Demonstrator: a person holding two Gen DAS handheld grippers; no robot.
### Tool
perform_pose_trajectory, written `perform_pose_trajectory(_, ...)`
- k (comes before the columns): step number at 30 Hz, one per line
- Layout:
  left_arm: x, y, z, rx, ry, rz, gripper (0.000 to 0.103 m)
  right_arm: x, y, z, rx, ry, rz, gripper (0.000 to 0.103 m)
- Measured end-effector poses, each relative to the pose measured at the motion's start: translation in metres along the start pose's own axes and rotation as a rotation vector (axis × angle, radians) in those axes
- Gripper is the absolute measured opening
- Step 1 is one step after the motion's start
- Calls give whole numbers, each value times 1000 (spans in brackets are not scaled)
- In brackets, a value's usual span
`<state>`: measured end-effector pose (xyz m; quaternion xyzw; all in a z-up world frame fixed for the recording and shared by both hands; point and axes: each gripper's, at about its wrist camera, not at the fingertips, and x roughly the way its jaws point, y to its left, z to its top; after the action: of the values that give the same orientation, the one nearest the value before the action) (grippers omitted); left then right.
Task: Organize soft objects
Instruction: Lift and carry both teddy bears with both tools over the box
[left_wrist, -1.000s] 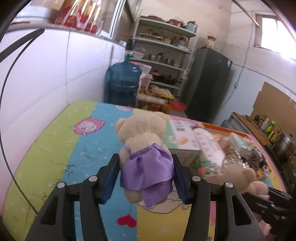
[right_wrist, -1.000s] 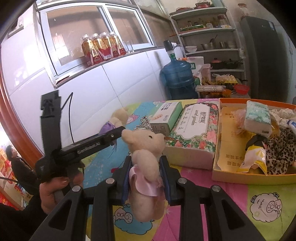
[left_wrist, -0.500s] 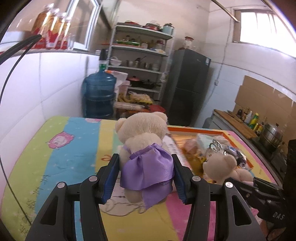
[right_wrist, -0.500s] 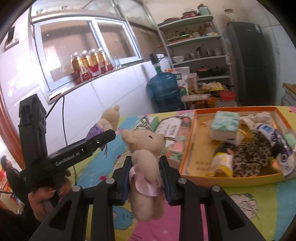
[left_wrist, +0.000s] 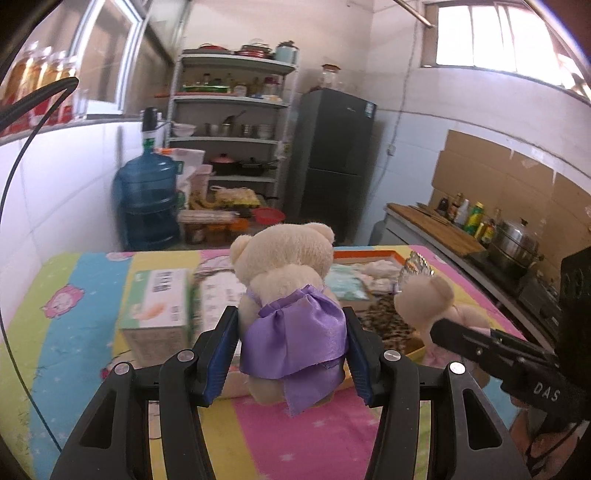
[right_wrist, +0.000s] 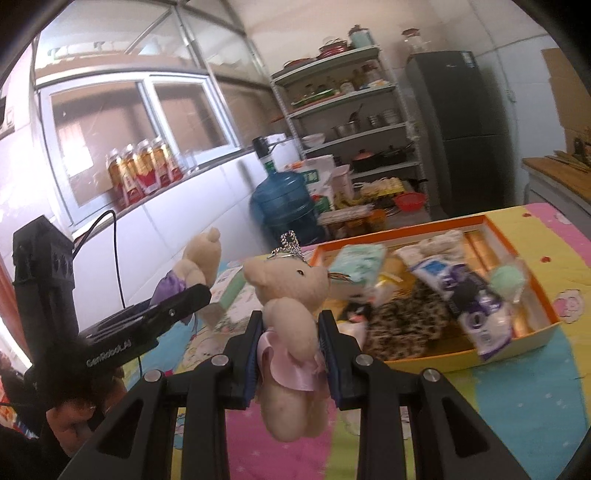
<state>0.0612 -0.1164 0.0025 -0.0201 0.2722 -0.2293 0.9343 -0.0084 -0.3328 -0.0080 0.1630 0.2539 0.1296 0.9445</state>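
Two plush bears are what we carry, one in each tool, above a surface (left_wrist: 74, 332) spread with a striped cloth of green, blue, yellow and pink bearing cartoon prints. Largest on that surface is the orange tray (right_wrist: 532, 291), which lies toward the right in the right wrist view and is crowded with soft things: a leopard-print cloth (right_wrist: 410, 325), a pale green tissue pack (right_wrist: 358, 262), a white and purple packet (right_wrist: 469, 299) and some cream fabric at the far end. Just left of the tray we see a flowered box and, beside it, a green and white tissue box (left_wrist: 159, 310). Our left tool (left_wrist: 291, 343) is clamped on the bear in the purple dress (left_wrist: 291, 295), blue pads pressing both sides of its satin skirt, its back toward the camera and its feet hanging clear of the cloth. Our right tool (right_wrist: 290, 347) is clamped on the bear in the pink dress (right_wrist: 291, 317), gripped at the waist, upright, with its legs dangling and a small silver crown (right_wrist: 290, 243) on its head. Both bears hang near the tray's near edge, neither touching it, and each tool shows at the side of the other's view.
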Motion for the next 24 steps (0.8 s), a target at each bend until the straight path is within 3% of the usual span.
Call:
perform_pose_trajectory(13,35,-72,2,89,46,-76,56,-34,-62,23,27,-81,-93,30)
perform_pose_trajectory(24,70,-113,2,147,84,-82,56,-39,-104,35,45,-93,-110,30)
